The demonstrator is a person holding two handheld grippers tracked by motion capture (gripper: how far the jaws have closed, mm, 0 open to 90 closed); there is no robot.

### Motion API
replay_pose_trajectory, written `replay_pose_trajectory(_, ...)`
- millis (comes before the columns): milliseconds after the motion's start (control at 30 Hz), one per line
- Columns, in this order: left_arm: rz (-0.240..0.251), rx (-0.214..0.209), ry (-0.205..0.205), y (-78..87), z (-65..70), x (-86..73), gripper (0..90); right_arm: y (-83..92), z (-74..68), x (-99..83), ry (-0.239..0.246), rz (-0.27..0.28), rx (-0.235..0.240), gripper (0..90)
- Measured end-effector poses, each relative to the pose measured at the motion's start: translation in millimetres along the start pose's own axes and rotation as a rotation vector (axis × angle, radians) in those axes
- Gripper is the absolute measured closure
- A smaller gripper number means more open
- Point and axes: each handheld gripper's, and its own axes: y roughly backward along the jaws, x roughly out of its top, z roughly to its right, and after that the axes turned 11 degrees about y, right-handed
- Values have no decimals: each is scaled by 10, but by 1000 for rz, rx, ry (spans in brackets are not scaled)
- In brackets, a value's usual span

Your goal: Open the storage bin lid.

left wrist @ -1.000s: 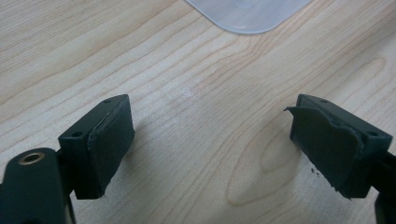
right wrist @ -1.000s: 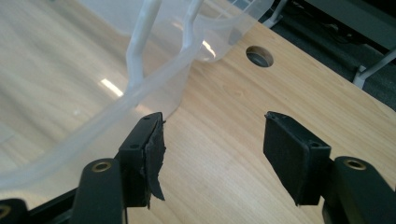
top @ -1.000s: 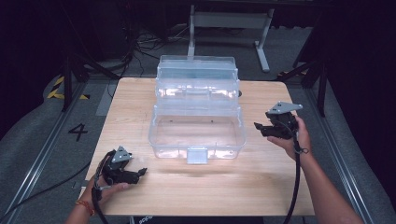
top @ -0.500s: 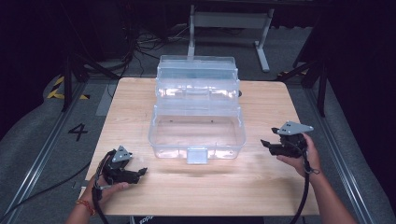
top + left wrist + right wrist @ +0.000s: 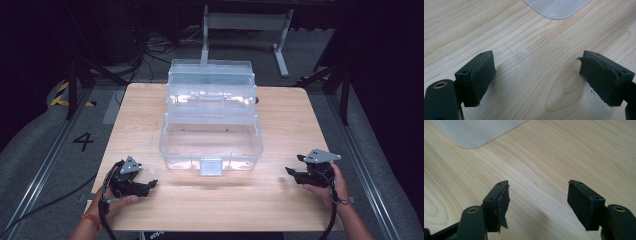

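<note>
A clear plastic toolbox [image 5: 211,135] stands open in the middle of the wooden table [image 5: 285,115], its upper trays stepped back behind the lower bin. My left gripper [image 5: 149,186] rests near the front left of the table, jaws pointing toward the box, open with bare wood between its pads [image 5: 536,72]. A corner of the box [image 5: 556,7] lies ahead of it. My right gripper [image 5: 292,173] sits low at the front right, open. Its jaws have just been opening, and nothing is between them [image 5: 537,195]. The box's corner [image 5: 474,132] lies ahead.
A latch tab [image 5: 210,166] sticks out at the box's front. Behind the table stands a metal stand [image 5: 245,22] with cables on the dark floor. A floor marking "4" [image 5: 83,141] lies to the left. Bare wood runs along the front edge.
The right hand has come down and back toward the table's front right, away from the box's side, with its jaws spreading a little. The left hand has stayed put.
</note>
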Motion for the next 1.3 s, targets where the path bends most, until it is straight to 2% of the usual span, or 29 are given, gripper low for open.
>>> replay_pose_trajectory(167,-2,0,2,0,1,1,136,14,-4,-194,-62,23,6,313)
replay_pose_trajectory(267,6,4,0,-5,3,-1,136,-26,-16,-303,-96,-1,-9,277)
replay_pose_trajectory(300,1,4,-3,-1,1,2,136,-28,-15,-343,-121,20,-1,273)
replay_pose_trajectory(367,5,4,-2,-5,1,0,136,-19,11,-371,-157,16,12,246)
replay_pose_trajectory(500,3,1,6,-2,7,-3,137,-33,41,-375,-183,11,33,237)
replay_pose_trajectory(533,5,14,-14,8,-4,-1,137,-36,42,-374,-181,10,33,233)
replay_pose_trajectory(567,5,14,-14,8,-4,-1,137,-36,42,-374,-181,10,33,233)
replay_pose_trajectory(600,-3,7,8,13,11,-13,138,-39,44,-372,-180,9,34,231)
replay_pose_trajectory(667,-4,7,-3,15,4,-10,138,-39,43,-372,-180,10,35,231)
replay_pose_trajectory(833,0,2,2,9,4,-10,137,-39,43,-372,-180,9,34,231)
replay_pose_trajectory(867,4,9,-14,8,-6,-3,136,-39,43,-372,-180,9,34,231)
replay_pose_trajectory(933,2,7,-12,6,-6,-1,135,-38,43,-372,-180,9,34,230)
replay_pose_trajectory(967,1,0,5,0,4,-4,134,-38,43,-372,-180,9,34,230)
replay_pose_trajectory(1033,2,2,-6,-4,-4,2,133,-38,43,-372,-180,9,33,230)
replay_pose_trajectory(1300,5,6,-1,-10,-2,6,131,-38,45,-374,-181,5,27,213)
